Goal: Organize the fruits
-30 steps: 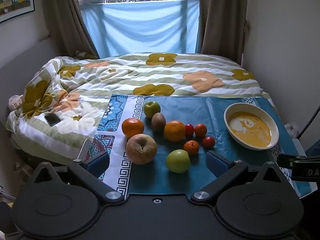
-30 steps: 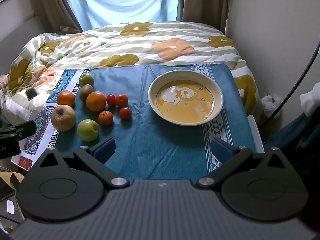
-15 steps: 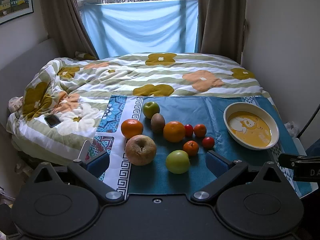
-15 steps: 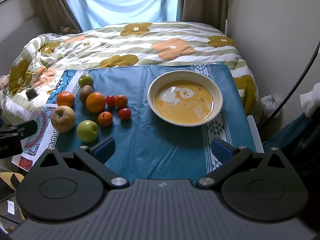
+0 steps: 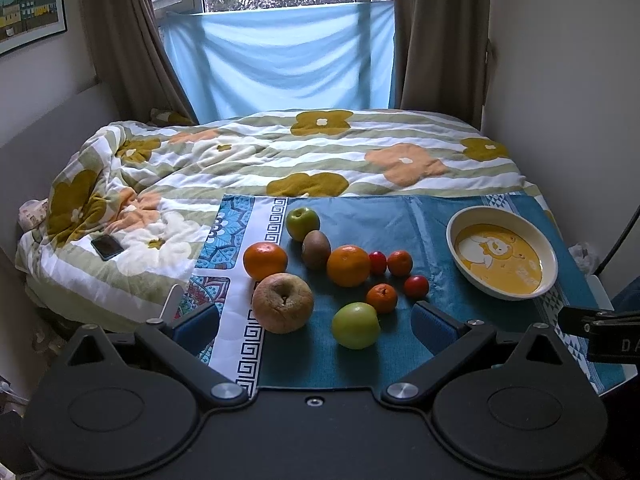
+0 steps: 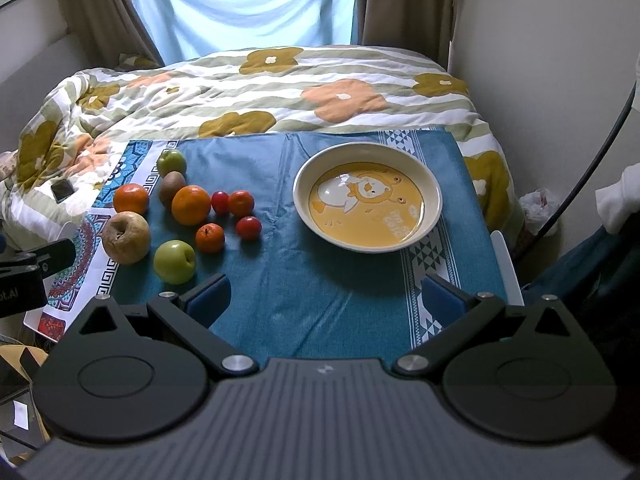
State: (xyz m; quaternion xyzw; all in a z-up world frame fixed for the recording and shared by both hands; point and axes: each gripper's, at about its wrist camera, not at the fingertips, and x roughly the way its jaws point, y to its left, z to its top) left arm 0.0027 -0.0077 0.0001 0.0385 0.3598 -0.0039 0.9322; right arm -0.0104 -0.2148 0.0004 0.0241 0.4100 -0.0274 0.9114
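Several fruits lie in a cluster on a teal cloth point(image 5: 360, 360) point(image 6: 320, 288): a brownish apple point(image 5: 282, 303) point(image 6: 126, 237), a green apple point(image 5: 355, 325) point(image 6: 175, 255), two oranges point(image 5: 348, 265) point(image 6: 191, 205), a kiwi point(image 5: 316, 244) point(image 6: 171, 186), small tangerines and red tomatoes. A cream bowl point(image 5: 460, 224) point(image 6: 360, 152) with an orange cartoon bottom stands empty to the right. My left gripper point(image 5: 314, 326) is open just before the two apples. Over the cloth's front, nearer the bowl, my right gripper point(image 6: 326, 300) is open and holds nothing.
The cloth lies on a bed with a flowered quilt point(image 5: 320, 152). A phone point(image 5: 107, 246) rests on the quilt at the left. Walls close in on the right, and a curtained window point(image 5: 280, 52) stands behind the bed.
Both views have shifted only slightly; the fruits and bowl have not moved, and both grippers stay open.
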